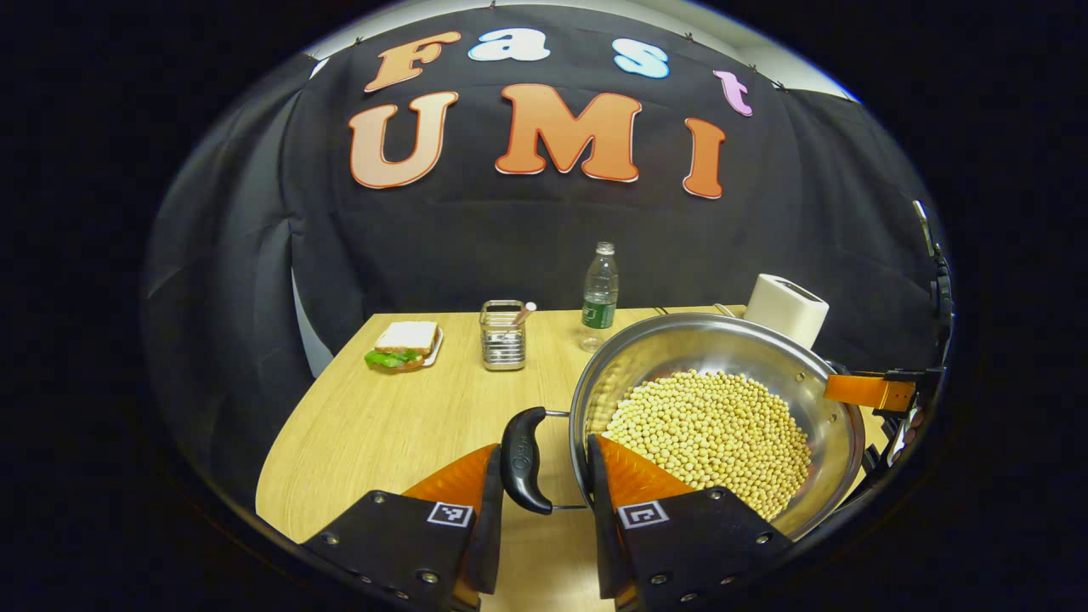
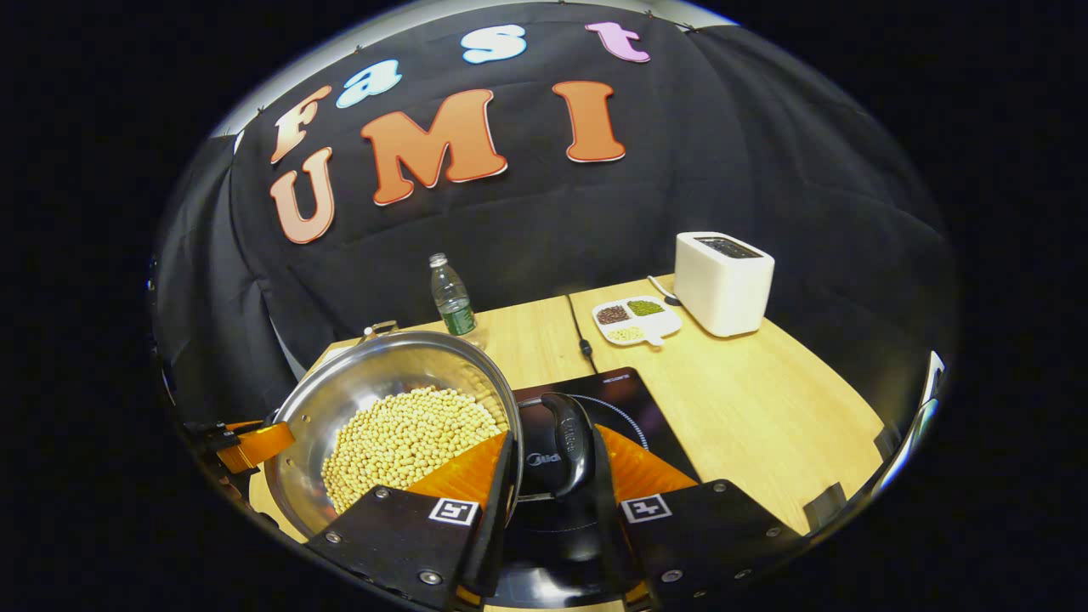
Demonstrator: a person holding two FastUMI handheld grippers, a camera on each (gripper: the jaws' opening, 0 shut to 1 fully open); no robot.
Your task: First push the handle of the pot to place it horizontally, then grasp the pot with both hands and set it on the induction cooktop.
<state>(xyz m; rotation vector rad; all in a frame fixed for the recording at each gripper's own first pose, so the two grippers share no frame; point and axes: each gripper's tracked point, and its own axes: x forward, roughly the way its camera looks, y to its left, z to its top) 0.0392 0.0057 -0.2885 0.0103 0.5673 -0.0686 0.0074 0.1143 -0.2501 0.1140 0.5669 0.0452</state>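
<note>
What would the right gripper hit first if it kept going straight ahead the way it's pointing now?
The right gripper already straddles the pot's black handle, so going forward likely presses deeper onto that handle. Beyond it lies the induction cooktop; depth is unclear.

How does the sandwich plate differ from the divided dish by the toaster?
The sandwich plate carries one stacked sandwich with green leaves sticking out; the divided dish has separate compartments of loose grains in dark, green and pale colours. The sandwich plate sits alone near the table's far left corner; the divided dish lies close beside the white toaster, behind the induction cooktop. Both are white and rest flat on the wooden table.
</note>
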